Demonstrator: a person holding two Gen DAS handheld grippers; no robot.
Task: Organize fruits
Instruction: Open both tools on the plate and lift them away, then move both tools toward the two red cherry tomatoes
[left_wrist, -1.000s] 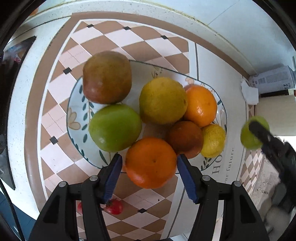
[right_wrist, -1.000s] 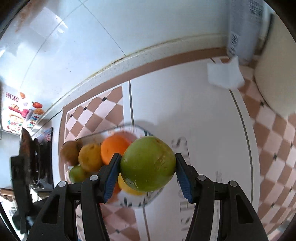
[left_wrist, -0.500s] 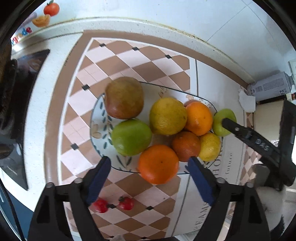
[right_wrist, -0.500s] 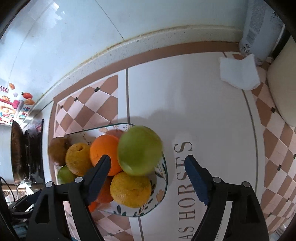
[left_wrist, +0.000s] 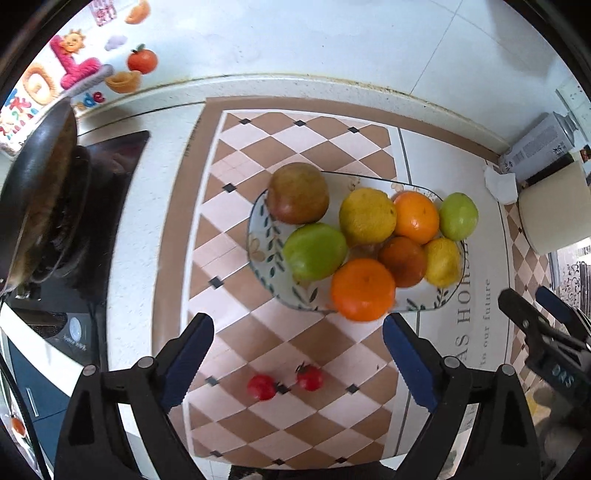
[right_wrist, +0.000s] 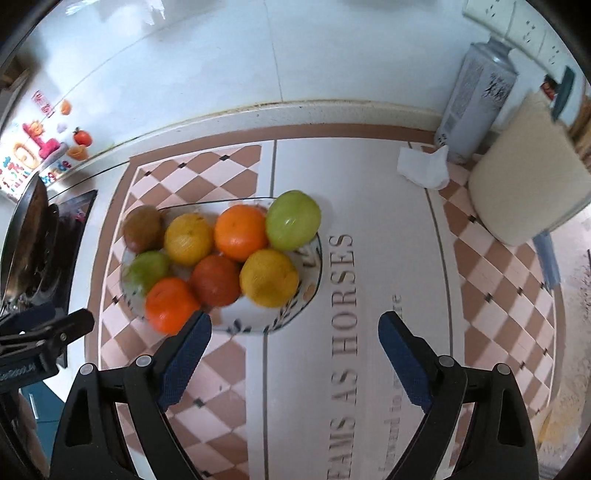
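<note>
A patterned plate (left_wrist: 258, 236) (right_wrist: 312, 273) on the counter holds several fruits: oranges, yellow citrus, a brown fruit (left_wrist: 297, 194) and green ones. A green fruit (left_wrist: 458, 216) (right_wrist: 293, 220) rests at the plate's right end. Two cherry tomatoes (left_wrist: 284, 382) lie on the checked mat in front of the plate. My left gripper (left_wrist: 297, 363) is open and empty, above the tomatoes. My right gripper (right_wrist: 293, 360) is open and empty, pulled back in front of the plate; it also shows in the left wrist view (left_wrist: 532, 317).
A dark pan (left_wrist: 33, 192) sits on a stove at the left. A spray can (right_wrist: 476, 99), a crumpled tissue (right_wrist: 424, 168) and a cream container (right_wrist: 524, 184) stand at the back right by the wall.
My right gripper opened and left the green fruit on the plate's right end, then drew back. My left gripper opened wider and pulled back from the front orange.
</note>
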